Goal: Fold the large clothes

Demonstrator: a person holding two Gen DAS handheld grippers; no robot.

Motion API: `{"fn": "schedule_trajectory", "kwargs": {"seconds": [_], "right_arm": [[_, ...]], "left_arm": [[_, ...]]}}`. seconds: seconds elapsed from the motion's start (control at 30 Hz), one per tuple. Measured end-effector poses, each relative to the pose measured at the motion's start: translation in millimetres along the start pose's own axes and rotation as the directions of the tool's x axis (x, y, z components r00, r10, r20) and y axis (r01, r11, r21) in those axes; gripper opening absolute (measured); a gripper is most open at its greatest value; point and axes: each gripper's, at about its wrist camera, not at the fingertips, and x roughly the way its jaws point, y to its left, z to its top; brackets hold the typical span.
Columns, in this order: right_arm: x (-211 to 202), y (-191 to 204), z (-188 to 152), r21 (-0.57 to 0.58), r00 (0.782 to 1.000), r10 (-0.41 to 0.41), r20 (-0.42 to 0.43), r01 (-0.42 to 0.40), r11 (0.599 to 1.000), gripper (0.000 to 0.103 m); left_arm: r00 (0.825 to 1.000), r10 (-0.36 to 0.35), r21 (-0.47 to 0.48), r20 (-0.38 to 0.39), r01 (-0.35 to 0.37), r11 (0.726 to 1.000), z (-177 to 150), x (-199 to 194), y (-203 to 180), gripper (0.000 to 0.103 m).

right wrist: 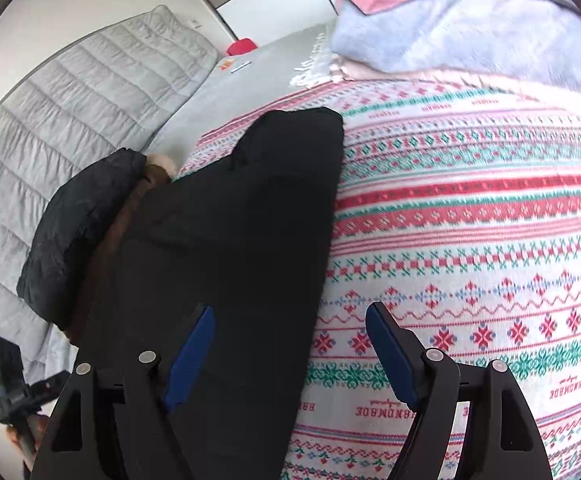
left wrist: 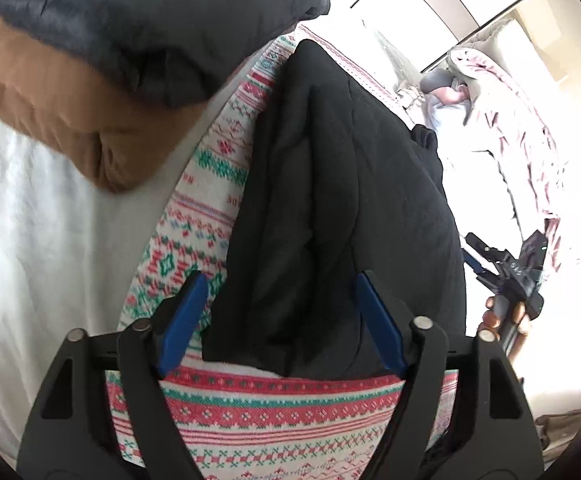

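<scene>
Each hand-held gripper, left (left wrist: 282, 320) and right (right wrist: 290, 352), gapes wide, holding nothing, so your puffy black coat (left wrist: 330, 200) may spring unfolded.

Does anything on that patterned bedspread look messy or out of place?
Mostly tidy. The black jacket lies folded long on the patterned blanket, but its hood end with brown trim bulges off to one side, unfolded. Both grippers are open above it, holding nothing.

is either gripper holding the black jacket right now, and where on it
Nothing is held. The left gripper and right gripper both stand open over the black jacket, pads off it.
</scene>
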Motion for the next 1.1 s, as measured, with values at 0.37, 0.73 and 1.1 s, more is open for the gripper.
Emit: {"fn": "schedule_trajectory", "kwargs": {"seconds": [0.37,0.73,1.1], "right_arm": [[13.9,-14.1,1.8,0.112,0.994,0.107,-0.007,-0.106,0.988,0.079],[23.6,-25.6,5.0,0.176,0.985,0.173,0.006,-0.171,0.969,0.079],[42.5,-46.2,16.1,0.273,0.948,0.312,0.063,-0.317,0.908,0.079]], "left_arm": [[0.979,-0.204,-0.034,-0.003,0.204,0.978,-11.4,-11.6,7.7,0.082],[0.999,-0.02,0.027,-0.051,0.021,0.999,-18.9,17.6,1.0,0.1],[0.99,-0.077,-0.044,-0.121,0.072,0.996,-18.4,31.1,-1.2,0.101]]}}
